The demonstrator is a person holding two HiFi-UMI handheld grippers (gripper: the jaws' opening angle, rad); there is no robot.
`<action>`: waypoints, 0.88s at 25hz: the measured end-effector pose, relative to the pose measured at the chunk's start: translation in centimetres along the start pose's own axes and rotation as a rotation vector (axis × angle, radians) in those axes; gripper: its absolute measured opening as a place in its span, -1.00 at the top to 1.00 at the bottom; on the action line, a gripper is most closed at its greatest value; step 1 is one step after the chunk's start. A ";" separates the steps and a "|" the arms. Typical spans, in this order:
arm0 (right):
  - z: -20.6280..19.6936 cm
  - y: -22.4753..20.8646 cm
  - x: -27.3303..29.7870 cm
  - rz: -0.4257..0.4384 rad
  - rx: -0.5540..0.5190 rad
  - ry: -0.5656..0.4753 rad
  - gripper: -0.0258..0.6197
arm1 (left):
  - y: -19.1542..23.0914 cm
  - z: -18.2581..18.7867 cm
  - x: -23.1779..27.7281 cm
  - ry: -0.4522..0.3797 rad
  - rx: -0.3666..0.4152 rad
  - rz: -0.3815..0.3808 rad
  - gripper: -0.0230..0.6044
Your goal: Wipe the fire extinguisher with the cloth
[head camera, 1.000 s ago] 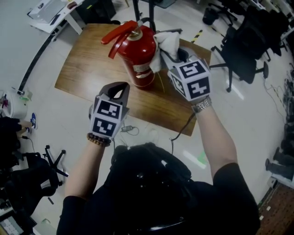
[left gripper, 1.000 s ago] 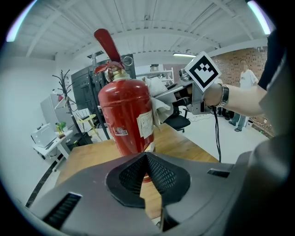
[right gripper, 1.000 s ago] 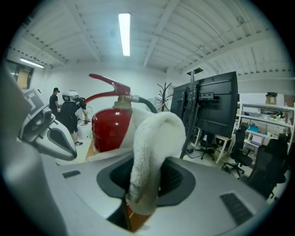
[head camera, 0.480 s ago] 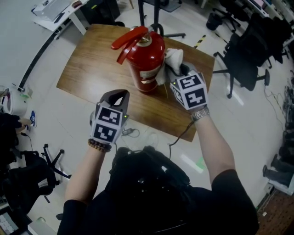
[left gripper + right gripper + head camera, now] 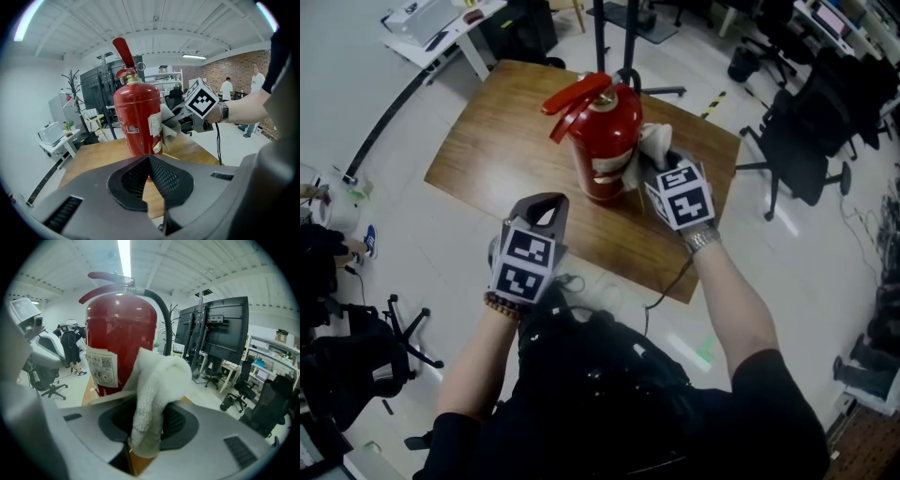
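A red fire extinguisher (image 5: 605,141) with a red lever and a paper label stands upright on the wooden table (image 5: 497,141). My right gripper (image 5: 147,432) is shut on a white fluffy cloth (image 5: 157,390), which it presses against the right side of the extinguisher (image 5: 119,338). From above, the cloth (image 5: 652,145) sits between the cylinder and the right gripper (image 5: 661,173). My left gripper (image 5: 539,202) is shut and holds nothing, hovering near the table's front edge, short of the extinguisher (image 5: 137,117). In the left gripper view its jaws (image 5: 149,161) meet.
Black office chairs (image 5: 806,122) stand to the right of the table. A white desk (image 5: 441,23) is at the upper left, and a black stand pole (image 5: 600,37) rises behind the table. A cable (image 5: 661,281) trails off the table's front edge.
My right gripper has slid down the extinguisher's side with the cloth. The left gripper has stayed almost where it was.
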State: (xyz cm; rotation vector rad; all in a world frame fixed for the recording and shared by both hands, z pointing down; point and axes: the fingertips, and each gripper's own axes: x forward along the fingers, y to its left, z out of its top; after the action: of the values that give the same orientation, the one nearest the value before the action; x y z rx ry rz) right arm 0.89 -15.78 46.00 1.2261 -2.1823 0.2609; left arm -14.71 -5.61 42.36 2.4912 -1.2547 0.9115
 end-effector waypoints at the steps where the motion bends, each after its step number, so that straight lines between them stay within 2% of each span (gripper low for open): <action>1: -0.3 0.1 0.1 -0.001 0.007 0.006 0.55 | 0.0 -0.1 -0.1 0.003 0.003 -0.002 0.93; 8: -2.1 0.1 1.8 0.000 0.037 0.056 0.55 | 0.5 -0.2 0.1 0.000 0.008 -0.018 0.93; 12: -3.7 0.6 2.9 0.003 0.059 0.102 0.55 | 0.3 -0.9 1.2 0.011 0.001 -0.058 0.93; 22: -6.5 0.4 5.4 -0.031 0.055 0.196 0.55 | -0.8 -0.8 4.4 0.018 0.056 -0.164 0.93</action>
State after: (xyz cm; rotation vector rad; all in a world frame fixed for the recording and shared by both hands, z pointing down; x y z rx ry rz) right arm 1.23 -16.45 54.40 1.2089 -1.9983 0.4129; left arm -12.43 -7.62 45.79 2.5772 -1.0144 0.9386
